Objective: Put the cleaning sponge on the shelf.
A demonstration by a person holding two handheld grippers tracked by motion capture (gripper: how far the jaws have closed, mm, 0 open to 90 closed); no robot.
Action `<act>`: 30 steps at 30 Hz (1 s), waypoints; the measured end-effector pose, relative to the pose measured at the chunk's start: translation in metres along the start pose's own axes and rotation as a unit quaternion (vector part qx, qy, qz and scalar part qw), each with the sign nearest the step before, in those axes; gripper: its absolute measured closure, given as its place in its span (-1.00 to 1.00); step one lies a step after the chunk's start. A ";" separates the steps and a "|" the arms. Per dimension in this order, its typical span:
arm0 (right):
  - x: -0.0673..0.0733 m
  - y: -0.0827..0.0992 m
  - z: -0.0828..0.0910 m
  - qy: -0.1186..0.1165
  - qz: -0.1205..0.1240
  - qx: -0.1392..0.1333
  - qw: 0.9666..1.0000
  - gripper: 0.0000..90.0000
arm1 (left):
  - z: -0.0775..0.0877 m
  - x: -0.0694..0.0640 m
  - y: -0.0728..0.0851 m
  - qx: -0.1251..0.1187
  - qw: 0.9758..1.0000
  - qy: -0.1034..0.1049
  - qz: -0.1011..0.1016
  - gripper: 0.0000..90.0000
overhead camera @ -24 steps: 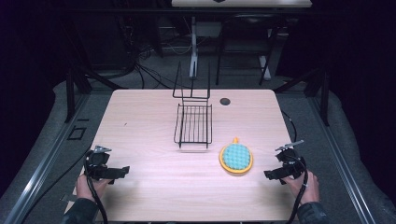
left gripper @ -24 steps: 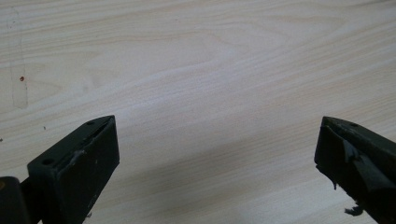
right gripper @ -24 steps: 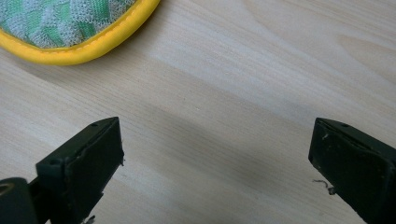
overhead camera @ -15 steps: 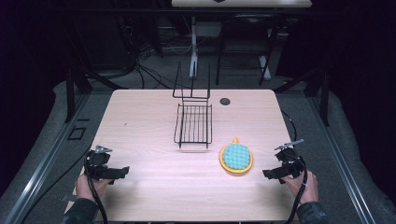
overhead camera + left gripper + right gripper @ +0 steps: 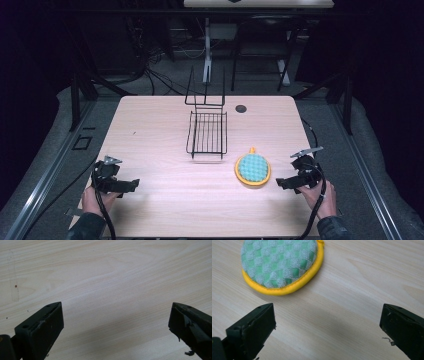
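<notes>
While the right hand-held gripper (image 5: 281, 183) rests low over the pale wooden counter (image 5: 165, 200) with its jaws spread wide and nothing between them, a round scrubbing pad (image 5: 253, 169), green-checked with a yellow rim, lies flat on the counter just beside it, toward the counter's middle. Seen from the right gripper view, the pad (image 5: 280, 263) sits just ahead of the jaws, not touching them. A black wire rack (image 5: 207, 133) stands beyond the pad, near the counter's centre. Well apart from the pad, at the near left corner, the left hand-held gripper (image 5: 131, 184) is likewise released, jaws wide over bare wood.
</notes>
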State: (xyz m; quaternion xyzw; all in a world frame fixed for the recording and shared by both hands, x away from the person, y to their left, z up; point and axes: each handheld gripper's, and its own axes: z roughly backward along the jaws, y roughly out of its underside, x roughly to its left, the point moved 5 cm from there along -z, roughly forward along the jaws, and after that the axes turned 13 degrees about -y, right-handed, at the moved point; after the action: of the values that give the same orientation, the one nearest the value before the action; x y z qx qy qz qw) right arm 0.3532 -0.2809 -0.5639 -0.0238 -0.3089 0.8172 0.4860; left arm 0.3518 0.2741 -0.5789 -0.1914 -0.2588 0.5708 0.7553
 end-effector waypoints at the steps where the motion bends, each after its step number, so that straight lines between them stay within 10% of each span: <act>1: 0.001 -0.001 0.000 -0.004 -0.003 0.000 1.000 -1.00 | 0.000 0.000 0.000 0.000 1.000 0.000 0.002 -1.00; 22: 0.023 -0.039 -0.041 -0.023 0.024 0.012 0.999 -0.93 | -0.003 -0.004 -0.001 0.007 1.000 0.001 -0.004 -1.00; 30: 0.023 -0.052 -0.053 -0.009 0.025 0.011 1.000 -0.59 | -0.004 -0.006 0.000 0.013 1.000 0.004 -0.008 -1.00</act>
State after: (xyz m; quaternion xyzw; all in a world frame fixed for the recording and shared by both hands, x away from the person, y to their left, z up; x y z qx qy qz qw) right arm 0.3994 -0.2190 -0.5729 -0.0192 -0.3035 0.8323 0.4634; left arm 0.3531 0.2688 -0.5832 -0.1817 -0.2499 0.5672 0.7635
